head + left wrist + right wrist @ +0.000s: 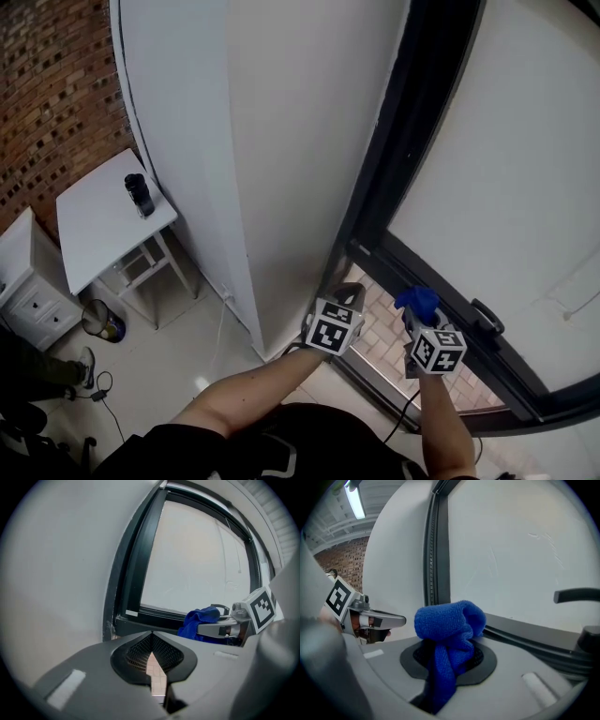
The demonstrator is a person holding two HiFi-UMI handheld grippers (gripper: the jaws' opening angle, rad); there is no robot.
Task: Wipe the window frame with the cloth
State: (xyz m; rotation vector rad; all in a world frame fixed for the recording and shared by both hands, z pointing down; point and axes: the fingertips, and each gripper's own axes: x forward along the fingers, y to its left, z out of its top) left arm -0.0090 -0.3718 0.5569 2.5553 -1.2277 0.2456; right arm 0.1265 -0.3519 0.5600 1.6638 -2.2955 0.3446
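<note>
Right claw (449, 654) grips cloth (446, 619); probably bottle (139, 194) on white table (92, 236).

Small white table (94, 230) on pale floor (178, 375), close to a brick wall (56, 94). Carries one dark tumbler (139, 195), upright, near the far edge of its top. Shelters a smaller white stand (141, 267) between its legs. Round bin (98, 321) on the floor just beside that. White drawer unit (28, 295) next to the table. Thin dark cable (112, 412) loose on the floor, nearer the camera.

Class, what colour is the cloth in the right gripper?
Blue cloth; clearest in the right gripper view.
</note>
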